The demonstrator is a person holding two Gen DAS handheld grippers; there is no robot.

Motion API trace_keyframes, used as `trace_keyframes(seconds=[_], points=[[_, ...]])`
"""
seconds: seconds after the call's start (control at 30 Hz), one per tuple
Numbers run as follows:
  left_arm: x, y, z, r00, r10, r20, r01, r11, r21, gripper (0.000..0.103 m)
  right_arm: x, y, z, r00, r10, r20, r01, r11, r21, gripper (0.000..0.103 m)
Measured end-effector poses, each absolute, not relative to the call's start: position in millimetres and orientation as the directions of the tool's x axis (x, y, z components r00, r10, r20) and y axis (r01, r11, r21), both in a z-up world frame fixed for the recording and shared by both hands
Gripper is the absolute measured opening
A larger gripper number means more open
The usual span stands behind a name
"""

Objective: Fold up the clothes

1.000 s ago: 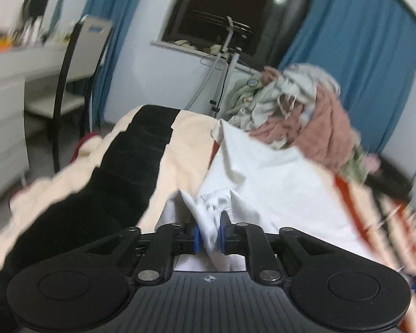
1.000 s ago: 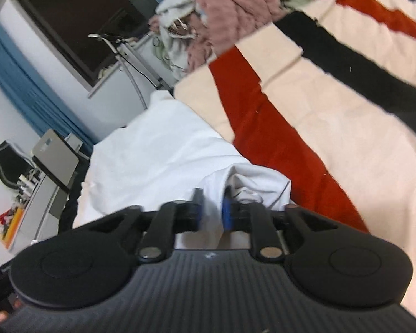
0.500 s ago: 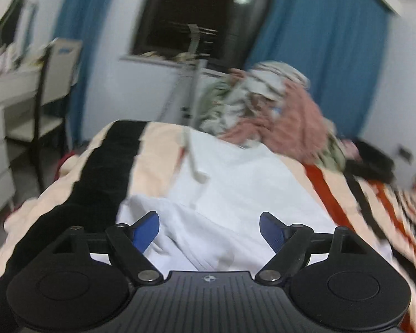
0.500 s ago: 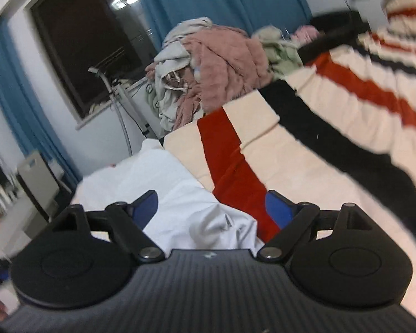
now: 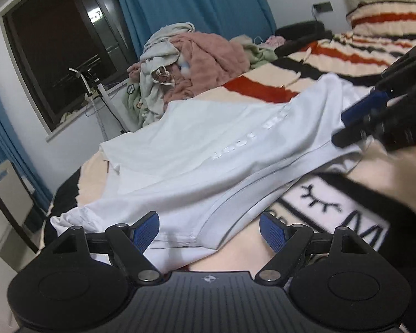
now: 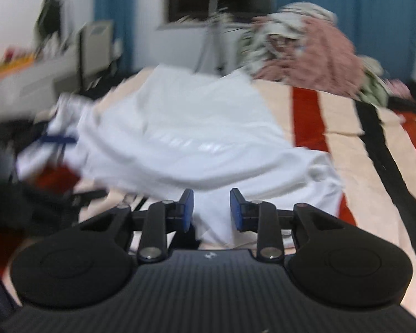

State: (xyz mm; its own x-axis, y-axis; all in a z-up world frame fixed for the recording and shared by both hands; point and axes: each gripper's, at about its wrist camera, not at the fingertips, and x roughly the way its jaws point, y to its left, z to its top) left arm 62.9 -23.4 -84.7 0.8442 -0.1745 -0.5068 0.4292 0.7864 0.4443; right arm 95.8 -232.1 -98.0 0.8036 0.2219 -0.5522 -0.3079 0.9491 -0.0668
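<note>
Regripping: white T-shirt (image 5: 208,138) hem, lower centre, taking both layers squarely.
Left gripper (image 5: 209,231): wide, empty.
Right gripper (image 6: 211,211): just narrowing, cloth between pads, untouched.

Your two handheld grippers were matte black with blue pads.

Your left gripper (image 5: 209,231) and right gripper (image 6: 211,211) each had a ribbed housing, two round discs, silver pivot screws, a small white emblem and blue fingertips (image 5: 144,231).

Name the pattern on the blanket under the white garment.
Cream blanket with red and black stripes, clearest in the right wrist view, beneath the white garment.
</note>
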Motion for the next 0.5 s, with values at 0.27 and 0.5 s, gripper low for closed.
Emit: trace_keyframes(seconds=[0.27, 0.5], points=[[61.1, -28.8, -89.7, 0.850, -0.162, -0.502, 0.437, 0.748, 0.499, 0.081, 99.6, -192.6, -129.0, 0.804, 0.077, -0.589, -0.361, 0.851, -0.382, 0.031], [56.2, -30.1, -91.1, 0.857, -0.190, -0.478, 0.448, 0.733, 0.511, 0.081, 109.0, -204.3, -120.1, 0.816, 0.098, -0.569, -0.305, 0.910, -0.280, 0.008]])
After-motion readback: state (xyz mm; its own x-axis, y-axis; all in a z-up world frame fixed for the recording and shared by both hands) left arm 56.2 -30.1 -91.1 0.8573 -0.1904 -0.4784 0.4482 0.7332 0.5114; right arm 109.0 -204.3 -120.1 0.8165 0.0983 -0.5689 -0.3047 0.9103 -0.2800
